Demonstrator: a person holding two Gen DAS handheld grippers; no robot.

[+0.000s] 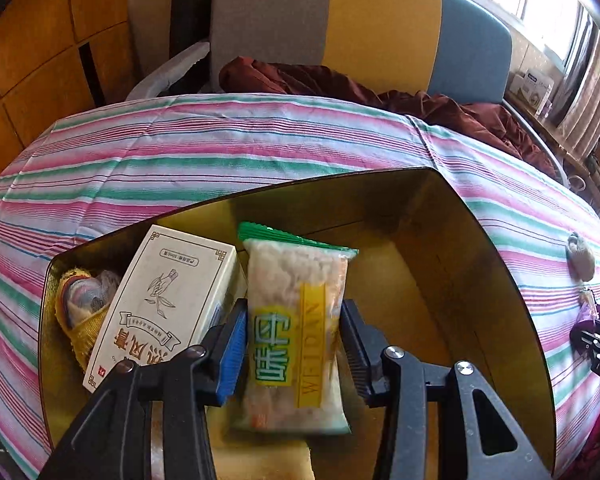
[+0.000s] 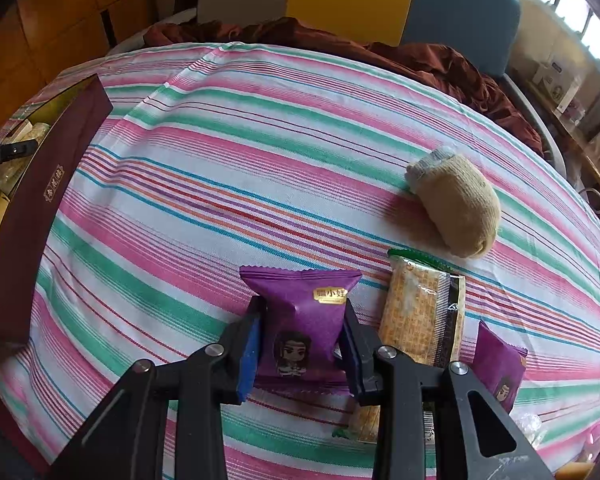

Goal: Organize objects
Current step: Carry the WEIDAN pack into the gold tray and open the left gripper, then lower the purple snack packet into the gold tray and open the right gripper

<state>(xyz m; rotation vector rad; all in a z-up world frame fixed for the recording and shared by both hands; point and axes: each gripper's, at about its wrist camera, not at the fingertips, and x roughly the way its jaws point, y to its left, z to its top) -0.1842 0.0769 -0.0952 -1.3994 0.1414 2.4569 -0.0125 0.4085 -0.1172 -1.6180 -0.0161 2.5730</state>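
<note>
In the left wrist view my left gripper (image 1: 294, 344) is shut on a clear snack packet with a green top and yellow label (image 1: 296, 332), held over the gold-lined box (image 1: 440, 208). Inside the box lie a cream carton with line drawings (image 1: 168, 304) and a yellow knitted sock bundle (image 1: 82, 312). In the right wrist view my right gripper (image 2: 302, 344) is shut on a purple snack packet with a cartoon figure (image 2: 302, 312), low over the striped cloth (image 2: 220, 184). The same box, maroon outside (image 2: 32, 216), stands at the left edge.
On the cloth to the right of the held purple packet lie an orange-patterned cracker packet (image 2: 420, 320), a beige rolled sock (image 2: 456, 204) and a second purple packet (image 2: 500, 368). A maroon fabric heap (image 2: 440, 64) and a yellow and blue chair back (image 1: 380, 32) stand behind the table.
</note>
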